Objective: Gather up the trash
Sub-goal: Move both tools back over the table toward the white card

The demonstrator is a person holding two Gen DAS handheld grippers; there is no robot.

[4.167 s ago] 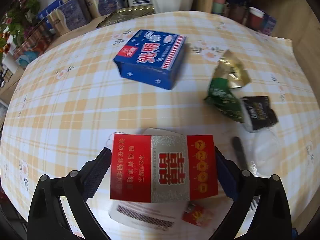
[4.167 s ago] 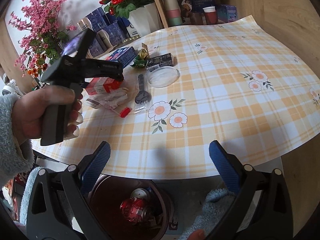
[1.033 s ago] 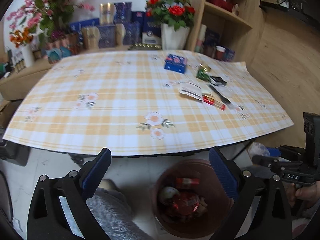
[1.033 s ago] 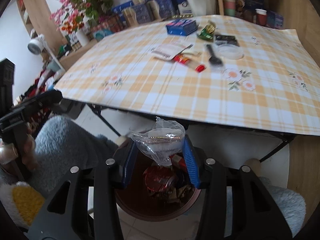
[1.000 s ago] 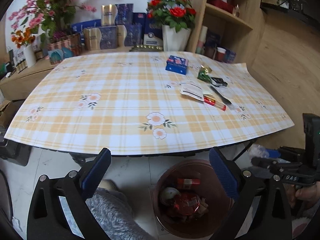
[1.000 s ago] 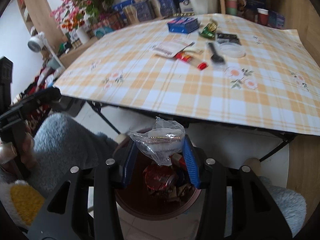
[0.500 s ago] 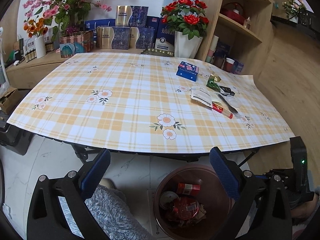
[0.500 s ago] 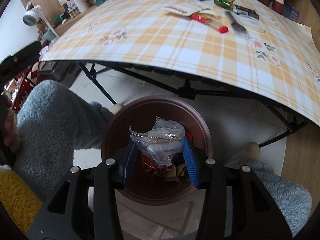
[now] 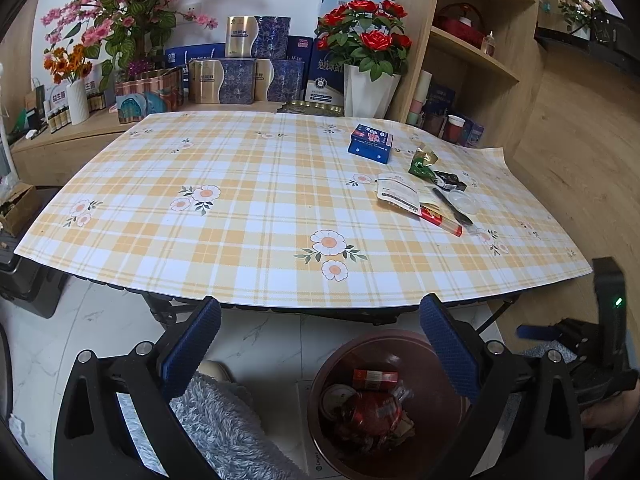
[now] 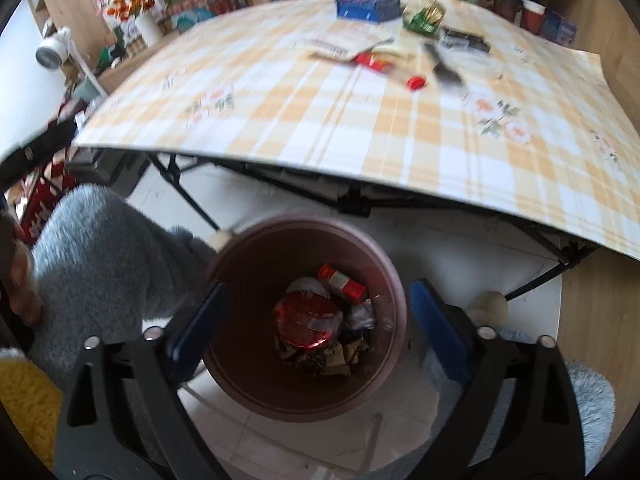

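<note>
Right wrist alone shows the opening right claw (image 10: 316, 320) empty above the bin (image 10: 256, 264).

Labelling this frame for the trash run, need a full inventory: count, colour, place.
trash bin: 1, brown, floor under table edge, holds red pack and wrappers
table: 1, yellow plaid cloth
blue box: 1, far right of table
green wrapper: 1, right of box
black packet: 1, beside wrapper
white paper: 1, near packet
red tube: 1, by paper
left gripper: fingers open, empty
right gripper: fingers opening over bin, empty
</note>
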